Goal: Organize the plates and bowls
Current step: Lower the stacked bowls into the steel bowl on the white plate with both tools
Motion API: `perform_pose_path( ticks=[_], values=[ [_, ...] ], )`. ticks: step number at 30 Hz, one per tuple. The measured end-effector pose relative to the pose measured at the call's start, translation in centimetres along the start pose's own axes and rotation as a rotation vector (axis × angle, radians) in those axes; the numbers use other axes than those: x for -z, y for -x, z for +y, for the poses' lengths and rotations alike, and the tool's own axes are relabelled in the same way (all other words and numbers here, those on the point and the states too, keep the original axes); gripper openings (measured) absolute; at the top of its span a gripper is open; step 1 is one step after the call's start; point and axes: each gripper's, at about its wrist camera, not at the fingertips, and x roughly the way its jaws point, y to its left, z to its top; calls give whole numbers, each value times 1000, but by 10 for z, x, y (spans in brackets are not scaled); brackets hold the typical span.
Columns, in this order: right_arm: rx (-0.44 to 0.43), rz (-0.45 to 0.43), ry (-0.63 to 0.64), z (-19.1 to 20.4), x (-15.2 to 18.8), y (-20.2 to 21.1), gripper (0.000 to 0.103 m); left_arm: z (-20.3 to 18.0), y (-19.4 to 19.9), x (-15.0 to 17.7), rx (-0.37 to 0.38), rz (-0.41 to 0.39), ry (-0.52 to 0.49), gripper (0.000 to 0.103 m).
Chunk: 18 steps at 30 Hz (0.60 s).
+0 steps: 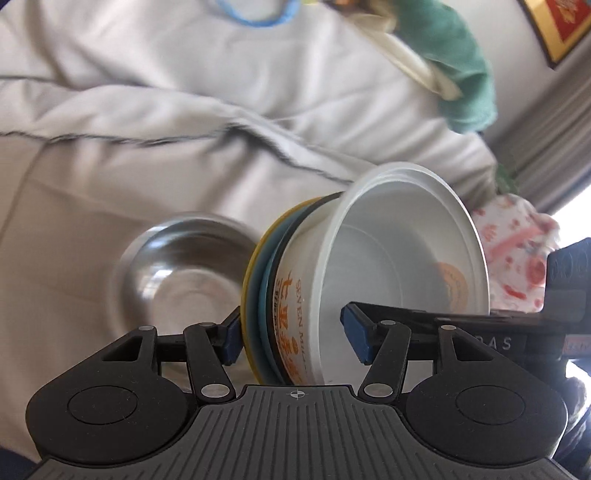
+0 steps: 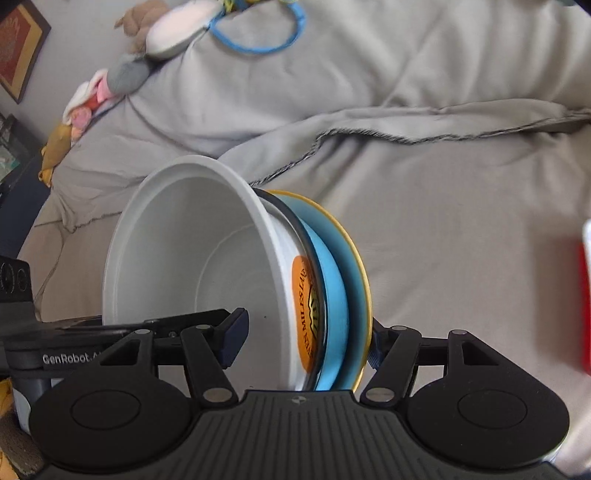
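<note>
So the main thing is a nested stack: a white plastic bowl with orange printed lettering (image 1: 369, 266) sitting on a dark-rimmed dish, then a light blue plate (image 2: 332, 291), then a yellow-rimmed plate (image 2: 360, 258) at the bottom. The whole stack is tipped on its side and looks to be up off the bed, carried between both tools.

The left gripper (image 1: 297, 338) has one finger against the yellow plate's underside and the other inside the white bowl, so it's clamped across the stack at mid width. The right gripper (image 2: 306, 341) does the same from the opposite edge, about half open, one finger in the bowl and the other behind the yellow rim.

My guess on handling: the bowl is light, thin and a bit flexy, the plates look stiffer and smooth, so layers could slide against each other while tilted. Pinching through the full stack at opposite rims seems the sane hold.

Containers: the white bowl is empty. A shiny stainless steel bowl (image 1: 181, 273) sits just beside the stack on the grey bedsheet (image 1: 110, 177), also empty. Further out there's a blue ring (image 2: 258, 33) and some soft toys (image 2: 122, 77) by the wall.
</note>
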Motion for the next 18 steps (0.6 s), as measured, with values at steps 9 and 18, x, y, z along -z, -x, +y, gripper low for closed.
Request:
perform_pose_path(
  ticks=[9, 18],
  values=[
    [8, 198, -31, 23, -3, -104, 65, 79, -17, -9, -88, -18, 95, 61],
    [124, 122, 30, 34, -5, -109, 65, 87, -21, -1, -75, -48, 99, 52]
  ],
)
